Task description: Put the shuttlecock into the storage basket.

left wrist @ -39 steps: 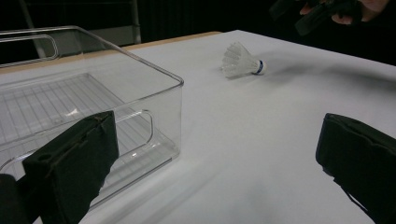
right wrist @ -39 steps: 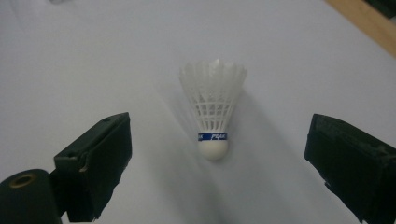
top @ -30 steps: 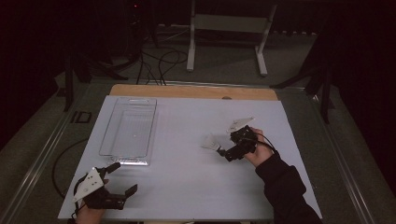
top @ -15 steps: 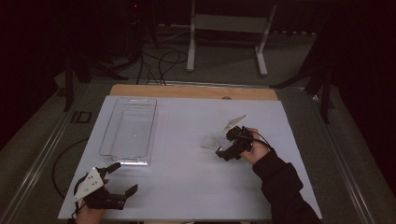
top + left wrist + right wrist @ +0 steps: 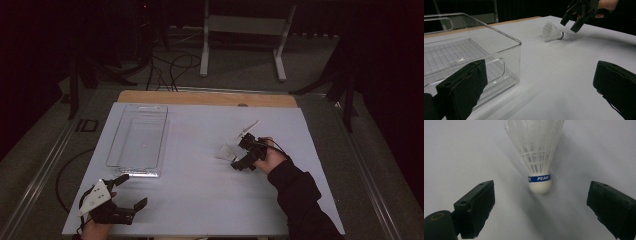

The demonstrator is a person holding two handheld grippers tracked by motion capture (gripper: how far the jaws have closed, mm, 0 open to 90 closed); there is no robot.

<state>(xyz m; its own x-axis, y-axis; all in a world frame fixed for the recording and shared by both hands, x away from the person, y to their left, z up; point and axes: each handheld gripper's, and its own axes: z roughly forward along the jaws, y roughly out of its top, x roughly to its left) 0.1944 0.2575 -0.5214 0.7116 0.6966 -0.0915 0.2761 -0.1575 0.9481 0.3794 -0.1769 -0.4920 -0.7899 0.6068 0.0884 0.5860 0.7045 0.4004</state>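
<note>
High view: white table top (image 5: 200, 200), wooden strip along far edge. Clear plastic bin (image 5: 138, 140) on left half, long side running front to back. Left gripper (image 5: 131, 192) at near left corner, just in front of bin, jaws spread wide, holding nothing. Right gripper (image 5: 234, 156) on right half, well apart from bin, jaws spread, pointed at white shuttlecock (image 5: 226, 151) just beside its tips. Right gripper view: shuttlecock (image 5: 539, 157) lying on its side on table, cork end w/ blue "PEAK" band facing camera, centred btwn the two jaws but a bit ahead of tips, not touching either. Left gripper view: same shuttlecock (image 5: 552, 32) far off, right gripper (image 5: 571, 23) just above & behind its cork.
</note>
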